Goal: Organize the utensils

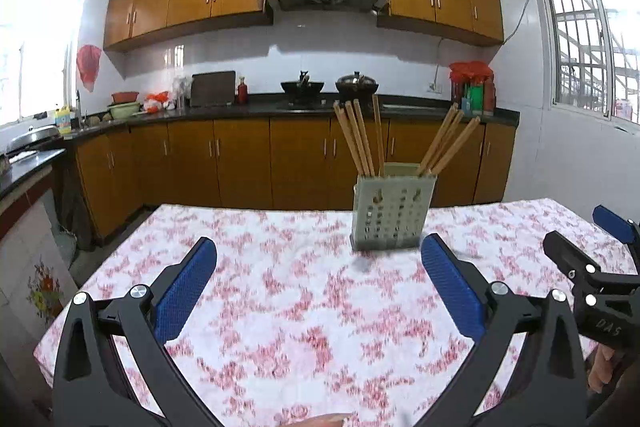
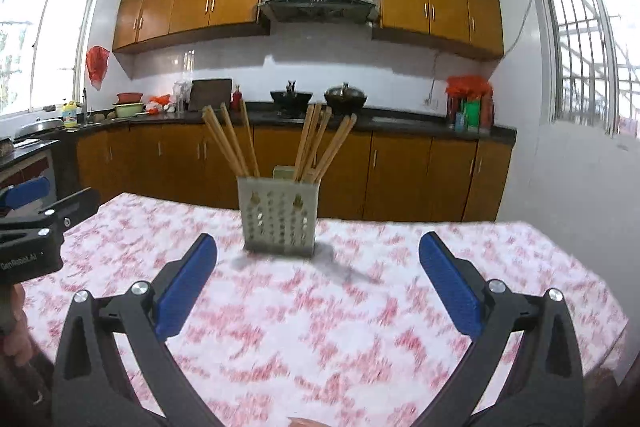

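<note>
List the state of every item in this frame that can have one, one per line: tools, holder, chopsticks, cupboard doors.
Left tool: open, nothing between its blue pads.
Right tool: open, empty.
Pale perforated plastic utensil holder: upright on the floral tablecloth, untouched.
Wooden chopsticks: standing in the holder, fanned in two leaning bunches.
Orange-brown wooden cupboard doors: all shut.
Dark wok on the stove: lid on.

Chopsticks in holder on table, counter behind.
</note>
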`<act>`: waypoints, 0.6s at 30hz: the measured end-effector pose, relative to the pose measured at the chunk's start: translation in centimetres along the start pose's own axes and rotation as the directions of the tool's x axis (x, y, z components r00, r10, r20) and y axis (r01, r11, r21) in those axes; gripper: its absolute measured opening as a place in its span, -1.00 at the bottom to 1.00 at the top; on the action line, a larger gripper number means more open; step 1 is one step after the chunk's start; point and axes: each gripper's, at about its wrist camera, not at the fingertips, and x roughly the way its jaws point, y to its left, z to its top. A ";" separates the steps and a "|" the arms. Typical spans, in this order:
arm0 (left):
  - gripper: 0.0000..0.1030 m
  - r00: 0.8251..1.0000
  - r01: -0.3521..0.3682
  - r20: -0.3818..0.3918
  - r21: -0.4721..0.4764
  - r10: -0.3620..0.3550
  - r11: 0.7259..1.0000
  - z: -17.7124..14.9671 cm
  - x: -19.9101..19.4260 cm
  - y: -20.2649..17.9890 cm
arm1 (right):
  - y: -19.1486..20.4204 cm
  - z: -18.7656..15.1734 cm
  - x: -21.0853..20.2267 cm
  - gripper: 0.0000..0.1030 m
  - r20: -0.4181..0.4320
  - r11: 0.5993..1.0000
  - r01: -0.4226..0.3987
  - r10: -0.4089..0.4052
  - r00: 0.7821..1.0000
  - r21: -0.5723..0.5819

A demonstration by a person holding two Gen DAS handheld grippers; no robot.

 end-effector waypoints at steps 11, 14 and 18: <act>0.97 0.997 -0.005 -0.074 0.000 0.005 1.000 -3.1 -0.5 -0.5 | -0.6 -2.7 0.1 0.92 -0.110 0.998 -0.028 0.034 0.993 0.057; 0.97 0.996 -0.004 -0.087 -0.003 0.004 1.000 -3.6 -0.5 -0.5 | -0.6 -3.1 0.2 0.92 -0.125 0.998 -0.023 0.031 0.992 0.062; 0.97 0.994 0.000 -0.106 0.004 0.001 1.000 -3.9 -0.4 -0.7 | -0.8 -3.4 0.4 0.92 -0.140 0.997 -0.021 0.031 0.990 0.072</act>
